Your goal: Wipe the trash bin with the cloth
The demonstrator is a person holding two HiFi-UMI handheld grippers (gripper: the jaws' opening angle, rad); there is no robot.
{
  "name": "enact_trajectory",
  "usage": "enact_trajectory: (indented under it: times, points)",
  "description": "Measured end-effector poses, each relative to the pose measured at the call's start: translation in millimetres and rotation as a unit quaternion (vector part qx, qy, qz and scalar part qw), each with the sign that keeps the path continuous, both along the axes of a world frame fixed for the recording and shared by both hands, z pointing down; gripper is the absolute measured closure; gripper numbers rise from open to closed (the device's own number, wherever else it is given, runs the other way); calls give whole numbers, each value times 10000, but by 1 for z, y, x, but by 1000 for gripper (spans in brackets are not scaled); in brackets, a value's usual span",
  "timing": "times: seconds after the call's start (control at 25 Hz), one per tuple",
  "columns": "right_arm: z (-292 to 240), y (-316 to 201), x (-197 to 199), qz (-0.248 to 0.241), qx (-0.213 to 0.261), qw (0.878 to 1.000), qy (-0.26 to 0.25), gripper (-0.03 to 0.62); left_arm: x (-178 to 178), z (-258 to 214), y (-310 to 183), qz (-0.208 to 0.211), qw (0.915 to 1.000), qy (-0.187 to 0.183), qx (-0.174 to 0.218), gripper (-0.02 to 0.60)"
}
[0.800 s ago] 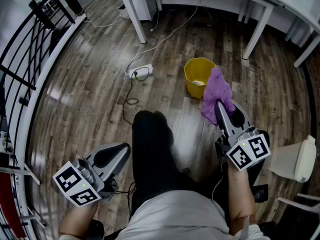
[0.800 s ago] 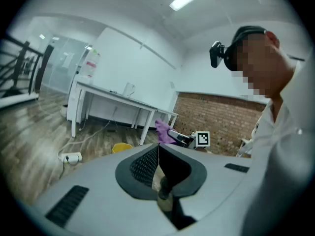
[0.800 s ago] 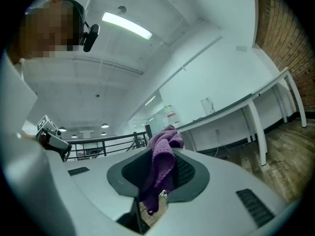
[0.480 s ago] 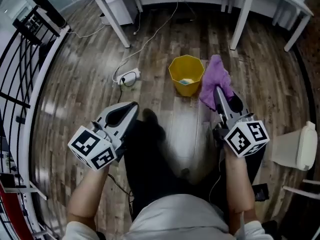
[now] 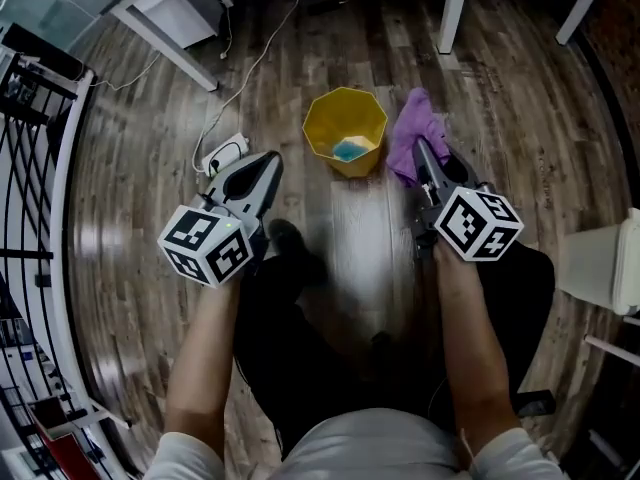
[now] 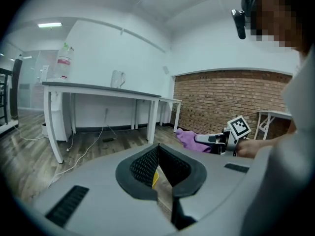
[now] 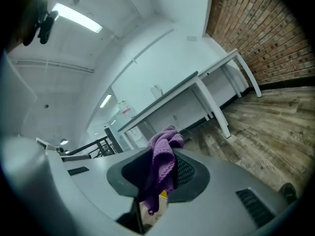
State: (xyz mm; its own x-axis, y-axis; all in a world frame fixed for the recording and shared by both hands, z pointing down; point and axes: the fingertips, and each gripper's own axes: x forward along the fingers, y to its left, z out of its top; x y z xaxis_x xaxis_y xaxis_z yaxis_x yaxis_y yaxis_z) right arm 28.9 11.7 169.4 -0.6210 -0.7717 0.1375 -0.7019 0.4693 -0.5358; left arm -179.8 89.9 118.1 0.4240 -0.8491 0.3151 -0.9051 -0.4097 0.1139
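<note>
The left gripper (image 5: pixel 266 161) and right gripper (image 5: pixel 421 156) were held out side by side, tipped slightly down over the floor (image 5: pixel 150 218). The left fingers were pressed together, holding nothing. The right fingers clamped one purple cloth (image 5: pixel 408 128), bunched lengthwise ahead. One yellow trash bin (image 5: pixel 372 108) stood upright between their tips, mouth upward.
</note>
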Motion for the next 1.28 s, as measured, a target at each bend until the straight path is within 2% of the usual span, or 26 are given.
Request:
enact_trajectory:
  times: [0.12, 0.32, 0.44, 0.6, 0.84, 1.04, 1.12, 1.28]
  points:
    - [43, -27, 2, 138, -384, 9992, 41, 503, 5, 29, -31, 9, 9999, -44, -141, 577]
    - [105, -67, -12, 200, -976, 9950, 41, 503, 15, 74, -70, 280, 9987, -71, -413, 577]
    - [123, -84, -17, 134, -1214, 9923, 218, 503, 19, 96, -83, 280, 9975, 96, -648, 577]
    - [120, -68, -18, -60, -1069, 9933, 444, 503, 31, 116, -64, 323, 9952, 202, -904, 577]
    - [123, -15, 7, 202, -844, 9962, -52, 503, 65, 126, -8, 321, 9969, 220, -677, 577]
    - [97, 35, 20, 159, -765, 9969, -92, 503, 89, 104, 37, 551, 9962, 54, -667, 577]
    - [95, 47, 22, 131, -705, 9974, -118, 503, 90, 99, 46, 548, 9966, 21, -608, 577]
    - [111, 52, 19, 81, -726, 9971, -226, 503, 86, 107, 42, 338, 9976, 182, -569, 577]
